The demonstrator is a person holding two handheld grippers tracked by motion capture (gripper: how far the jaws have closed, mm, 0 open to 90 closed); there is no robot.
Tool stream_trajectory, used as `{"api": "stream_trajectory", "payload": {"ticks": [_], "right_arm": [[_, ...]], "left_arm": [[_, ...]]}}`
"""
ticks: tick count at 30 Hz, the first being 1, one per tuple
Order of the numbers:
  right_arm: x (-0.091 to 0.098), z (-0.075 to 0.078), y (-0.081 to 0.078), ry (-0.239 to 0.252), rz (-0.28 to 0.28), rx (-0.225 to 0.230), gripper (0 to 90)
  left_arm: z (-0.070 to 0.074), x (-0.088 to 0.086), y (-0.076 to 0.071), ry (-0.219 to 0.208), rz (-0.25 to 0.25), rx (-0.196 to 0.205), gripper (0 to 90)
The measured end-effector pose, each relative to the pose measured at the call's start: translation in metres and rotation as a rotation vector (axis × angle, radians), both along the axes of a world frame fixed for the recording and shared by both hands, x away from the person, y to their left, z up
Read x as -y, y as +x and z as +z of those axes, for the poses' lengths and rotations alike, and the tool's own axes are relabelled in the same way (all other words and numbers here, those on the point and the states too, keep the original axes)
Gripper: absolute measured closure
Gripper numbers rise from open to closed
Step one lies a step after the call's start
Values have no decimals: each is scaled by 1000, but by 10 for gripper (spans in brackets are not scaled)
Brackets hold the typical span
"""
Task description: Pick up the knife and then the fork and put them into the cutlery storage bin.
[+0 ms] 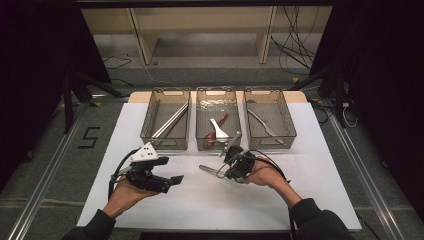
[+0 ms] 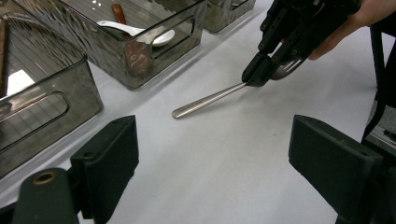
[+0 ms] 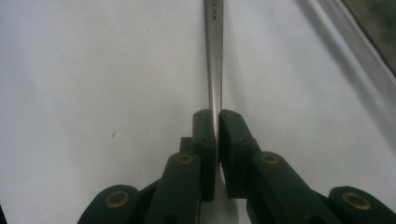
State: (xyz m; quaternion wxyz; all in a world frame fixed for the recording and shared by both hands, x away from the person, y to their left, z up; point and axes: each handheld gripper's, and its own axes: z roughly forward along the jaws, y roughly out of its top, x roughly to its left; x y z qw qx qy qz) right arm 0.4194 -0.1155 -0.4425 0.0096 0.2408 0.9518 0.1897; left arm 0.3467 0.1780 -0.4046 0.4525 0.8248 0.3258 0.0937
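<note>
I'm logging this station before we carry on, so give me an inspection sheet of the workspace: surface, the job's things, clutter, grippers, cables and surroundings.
Surface: white table, bare in front of the bins.
Job's things: metal utensil clamped at one end, handle sticking out over the table; three clear bins in a row, each holding cutlery; the middle one has a white spoon.
Clutter: nothing seen.
Grippers: right gripper shut on the utensil; left gripper open, nothing between the jaws.
Cables: black cable trailing from the left gripper; loose wires on the floor behind.
Surroundings: wooden shelf beyond the table, dark curtains at both sides.

Bare table [image 1: 200,200] nearside — bins [image 1: 217,125] beyond
</note>
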Motion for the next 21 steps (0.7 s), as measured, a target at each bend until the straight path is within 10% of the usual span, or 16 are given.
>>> {"api": "stream_trajectory", "payload": {"ticks": [21], "right_arm": [[33,42,8,124,-80,68,861]], "left_arm": [[0,0,0,0,1,-2,156]]}}
